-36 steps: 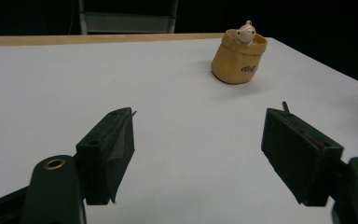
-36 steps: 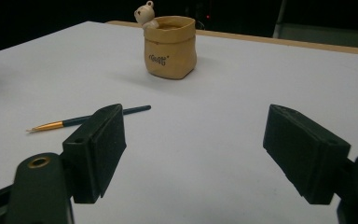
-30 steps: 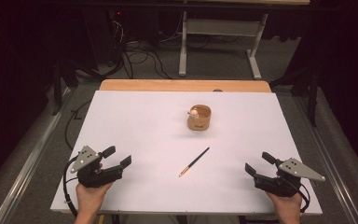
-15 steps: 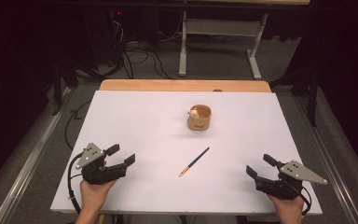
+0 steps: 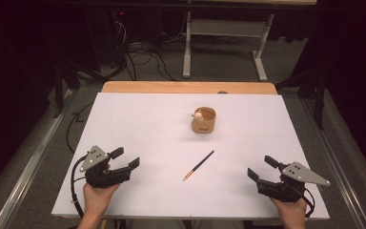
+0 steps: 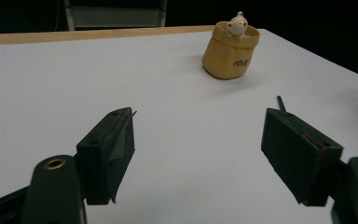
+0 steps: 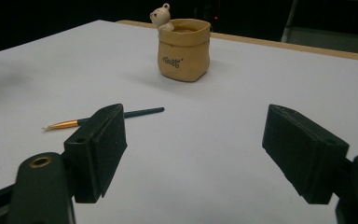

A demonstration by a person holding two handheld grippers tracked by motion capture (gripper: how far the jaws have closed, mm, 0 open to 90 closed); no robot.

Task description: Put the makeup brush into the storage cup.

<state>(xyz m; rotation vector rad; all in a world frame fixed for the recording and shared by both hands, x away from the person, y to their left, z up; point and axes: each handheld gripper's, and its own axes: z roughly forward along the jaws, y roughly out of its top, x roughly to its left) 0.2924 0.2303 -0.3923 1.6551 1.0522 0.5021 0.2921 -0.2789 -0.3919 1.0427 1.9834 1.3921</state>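
A tan sack-shaped pot [image 5: 203, 120] with a small white bear on its rim stands upright past the table's middle; it also shows in the left gripper view [image 6: 230, 52] and the right gripper view [image 7: 184, 49]. A dark pen with a gold tip [image 5: 198, 165] lies flat on the white tabletop, nearer the person [image 7: 103, 118]; its end peeks over a jaw [image 6: 279, 102]. My left gripper [image 5: 125, 159] is open and empty at the front left [image 6: 198, 156]. At the front right my right gripper [image 5: 262, 168] is open with nothing between its jaws [image 7: 196, 156].
The white tabletop [image 5: 147, 124] has a wooden strip [image 5: 186, 87] along its far edge. Beyond it stand a metal table frame [image 5: 224, 43] and cables [image 5: 143, 57] on the floor. Dark floor lies to both sides.
My left gripper has shifted right and slightly toward the table's middle. My right gripper has drifted a little toward the front edge. Pen and pot have not moved.
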